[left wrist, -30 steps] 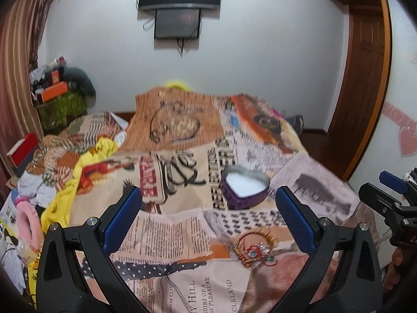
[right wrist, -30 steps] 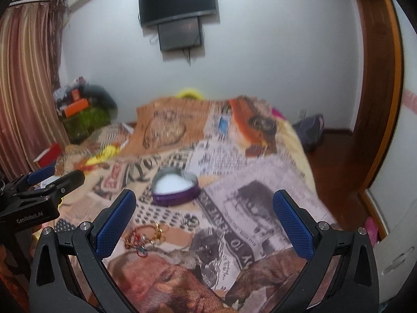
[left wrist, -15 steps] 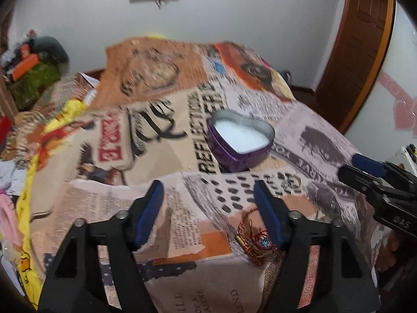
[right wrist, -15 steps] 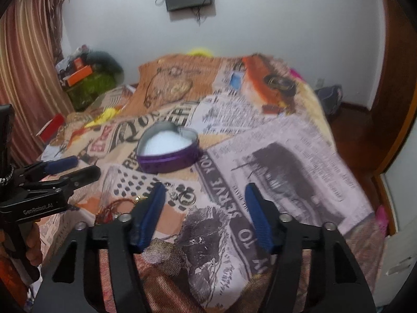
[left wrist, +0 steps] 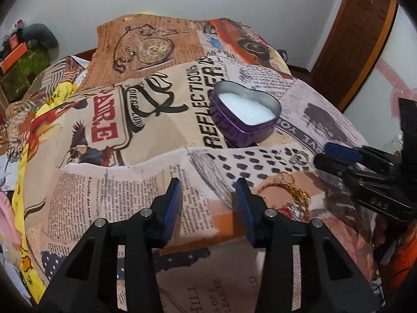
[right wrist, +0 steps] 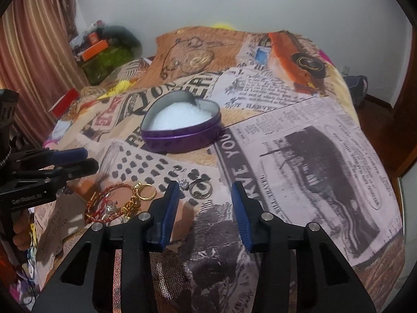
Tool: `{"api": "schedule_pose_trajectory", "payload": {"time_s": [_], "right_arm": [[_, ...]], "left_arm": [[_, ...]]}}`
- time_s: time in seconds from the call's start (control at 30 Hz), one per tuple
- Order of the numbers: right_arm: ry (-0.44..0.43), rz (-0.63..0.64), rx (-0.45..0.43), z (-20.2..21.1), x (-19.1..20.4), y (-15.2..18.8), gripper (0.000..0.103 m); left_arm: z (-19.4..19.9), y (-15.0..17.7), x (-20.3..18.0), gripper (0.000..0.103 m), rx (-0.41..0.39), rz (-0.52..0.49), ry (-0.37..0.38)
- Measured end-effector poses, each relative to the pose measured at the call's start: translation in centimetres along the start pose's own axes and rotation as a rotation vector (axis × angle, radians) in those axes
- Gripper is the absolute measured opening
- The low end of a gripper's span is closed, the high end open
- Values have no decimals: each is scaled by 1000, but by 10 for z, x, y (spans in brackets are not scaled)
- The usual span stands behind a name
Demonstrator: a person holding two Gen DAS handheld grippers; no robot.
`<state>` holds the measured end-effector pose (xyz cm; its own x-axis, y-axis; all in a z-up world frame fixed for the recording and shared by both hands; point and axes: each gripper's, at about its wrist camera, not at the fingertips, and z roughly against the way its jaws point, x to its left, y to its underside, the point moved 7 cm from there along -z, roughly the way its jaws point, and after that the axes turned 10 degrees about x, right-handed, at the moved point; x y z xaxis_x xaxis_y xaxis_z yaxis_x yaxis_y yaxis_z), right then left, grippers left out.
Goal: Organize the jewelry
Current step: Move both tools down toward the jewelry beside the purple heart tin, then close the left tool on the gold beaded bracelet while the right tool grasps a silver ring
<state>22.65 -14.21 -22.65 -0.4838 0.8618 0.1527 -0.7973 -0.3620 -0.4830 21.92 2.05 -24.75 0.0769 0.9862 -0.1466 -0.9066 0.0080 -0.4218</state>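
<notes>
Left tool (left wrist: 208, 200) hovers low over the bed, blue pads parted with only bedspread showing in the gap, grasping nothing. Right tool (right wrist: 206, 203) likewise released, pads apart, nothing between them; its near pad sits just beside the jewelry pile.

Bedspread (right wrist: 325, 140) printed with newspaper and vintage motifs covers the bed.

Heart-shaped purple tin (right wrist: 181, 126), lid off, white padding inside, rests on the bedspread beyond both tools, apart from the jewelry.

Jewelry lies loose on the bedspread, outside the tin:
- red cord bracelet (right wrist: 104, 203) tangled with a gold chain piece (right wrist: 130, 204)
- gold ring (right wrist: 146, 191) touching that tangle
- silver ring (right wrist: 200, 190) just beside a small silver charm or earring (right wrist: 184, 184); which, cannot tell

From the left wrist view the same tangle (left wrist: 289, 190) shows right of the left tool, between it and the right tool's tips (left wrist: 338, 156).

Striped curtain (right wrist: 31, 60) at far left; cluttered shelf corner (right wrist: 104, 49) behind the bed
</notes>
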Motion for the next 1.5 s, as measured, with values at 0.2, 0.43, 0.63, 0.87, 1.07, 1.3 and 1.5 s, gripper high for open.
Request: {"api": "schedule_pose_trajectory", "payload": {"time_s": [0.2, 0.43, 0.63, 0.87, 1.07, 1.3, 1.5], "right_arm": [[-13, 10, 35, -11, -1, 0, 34], [-32, 25, 60, -19, 3, 1, 32], [-36, 30, 64, -24, 4, -1, 28], [-21, 42, 66, -30, 4, -3, 20], [-26, 40, 58, -26, 4, -4, 20], [-30, 24, 25, -13, 7, -6, 20], [-25, 16, -17, 5, 12, -10, 20]], "left_arm": [[-5, 4, -20, 30, 21, -37, 50], [-22, 4, -35, 24, 62, -74, 94], [-31, 2, -42, 15, 69, -102, 110], [-36, 1, -46, 1, 80, -108, 161], [-30, -2, -49, 1, 54, -109, 144], [-13, -8, -43, 1, 4, -91, 125], [11, -14, -37, 1, -63, -77, 110]]}}
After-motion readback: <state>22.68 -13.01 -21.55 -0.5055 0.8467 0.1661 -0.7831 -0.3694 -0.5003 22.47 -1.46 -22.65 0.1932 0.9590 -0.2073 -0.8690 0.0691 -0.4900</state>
